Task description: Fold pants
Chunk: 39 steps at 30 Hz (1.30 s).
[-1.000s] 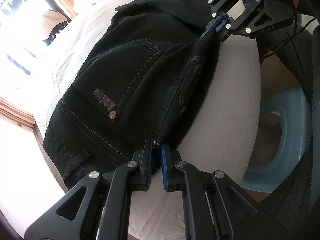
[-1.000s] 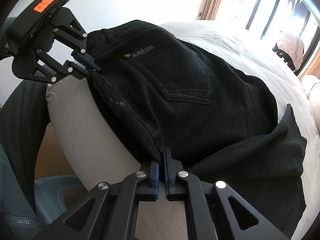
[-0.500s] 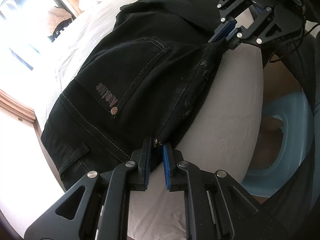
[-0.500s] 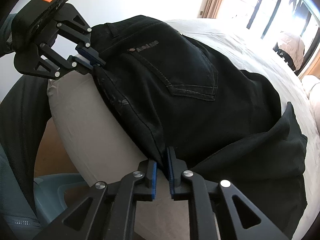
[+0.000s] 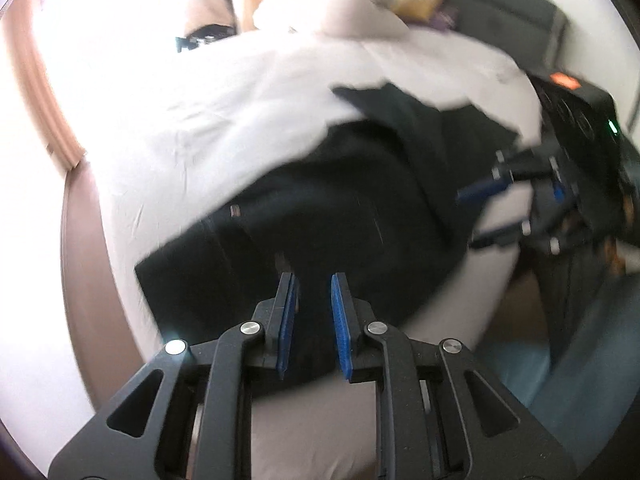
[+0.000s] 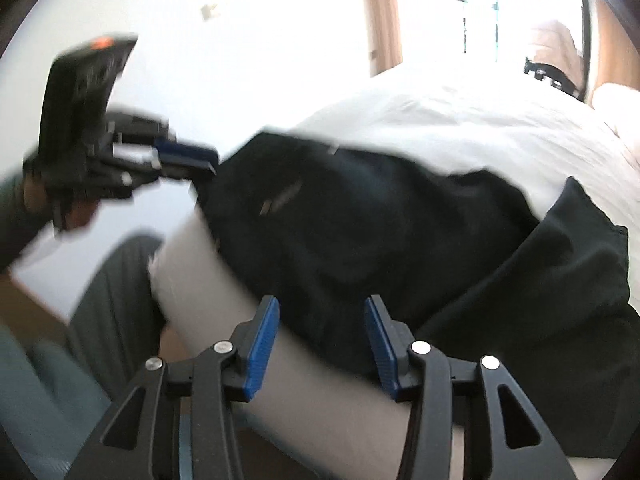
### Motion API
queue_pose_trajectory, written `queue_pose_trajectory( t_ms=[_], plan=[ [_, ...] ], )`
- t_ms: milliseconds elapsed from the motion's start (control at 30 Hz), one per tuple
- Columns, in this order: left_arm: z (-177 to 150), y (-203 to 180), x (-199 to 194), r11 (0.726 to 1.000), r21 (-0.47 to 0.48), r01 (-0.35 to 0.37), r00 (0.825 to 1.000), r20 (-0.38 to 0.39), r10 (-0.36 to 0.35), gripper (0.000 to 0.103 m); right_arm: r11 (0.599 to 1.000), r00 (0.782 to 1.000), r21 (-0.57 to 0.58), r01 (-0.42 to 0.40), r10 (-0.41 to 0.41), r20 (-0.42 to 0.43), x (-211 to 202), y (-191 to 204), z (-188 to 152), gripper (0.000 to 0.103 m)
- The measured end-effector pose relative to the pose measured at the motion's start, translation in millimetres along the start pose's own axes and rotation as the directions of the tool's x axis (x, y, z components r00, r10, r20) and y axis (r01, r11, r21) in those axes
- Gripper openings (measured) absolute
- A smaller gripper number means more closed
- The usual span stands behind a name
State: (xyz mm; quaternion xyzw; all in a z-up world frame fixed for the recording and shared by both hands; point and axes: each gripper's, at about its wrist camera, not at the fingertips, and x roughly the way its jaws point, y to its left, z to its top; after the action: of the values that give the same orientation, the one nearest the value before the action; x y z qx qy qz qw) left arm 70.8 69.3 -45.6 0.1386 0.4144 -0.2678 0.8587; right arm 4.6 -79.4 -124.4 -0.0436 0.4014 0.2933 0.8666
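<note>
Jaws first: we see our left gripper (image 5: pixel 312 320) parted narrowly and our right gripper (image 6: pixel 322 344) parted wider, both having just been opening, each clear of the cloth. Beyond them the black pants (image 5: pixel 340 216) lie folded near the edge of the white bed (image 5: pixel 208 120), seat pocket up. Its label is too blurred to read. Farther off, a pillow (image 5: pixel 360 4) rests.

Daylight from the window (image 6: pixel 492 12) ahead blows out to white; both fisheye views motion-blurred, edges curved and dark
</note>
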Motion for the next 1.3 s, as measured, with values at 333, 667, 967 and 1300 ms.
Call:
queue_pose_trajectory(
  t_ms=[333,667,967,1300],
  plan=[
    [-3.0,8.2,117.7,0.986,-0.167,0.017,0.985,-0.168,-0.046,0.018,0.994,0.984,0.085,0.065,-0.050,-0.173,78.6,-24.7,-23.8,0.048],
    [34.1,-16.5,135.6,0.990,-0.139,-0.012,0.982,-0.187,-0.014,0.018,0.971,0.997,0.230,0.065,-0.073,0.028,-3.5,-76.4,25.4,0.058],
    [67.7,-15.3,135.1,0.977,-0.211,0.010,0.990,-0.138,-0.039,0.018,0.832,0.921,0.408,0.377,-0.383,-0.071,-14.7,-250.3,114.5,0.064],
    [61.5,-35.8,184.3,0.981,-0.181,-0.066,0.976,-0.216,0.025,0.018,0.753,0.855,0.406,0.518,-0.441,-0.273,81.6,-333.8,144.4,0.064]
  ],
)
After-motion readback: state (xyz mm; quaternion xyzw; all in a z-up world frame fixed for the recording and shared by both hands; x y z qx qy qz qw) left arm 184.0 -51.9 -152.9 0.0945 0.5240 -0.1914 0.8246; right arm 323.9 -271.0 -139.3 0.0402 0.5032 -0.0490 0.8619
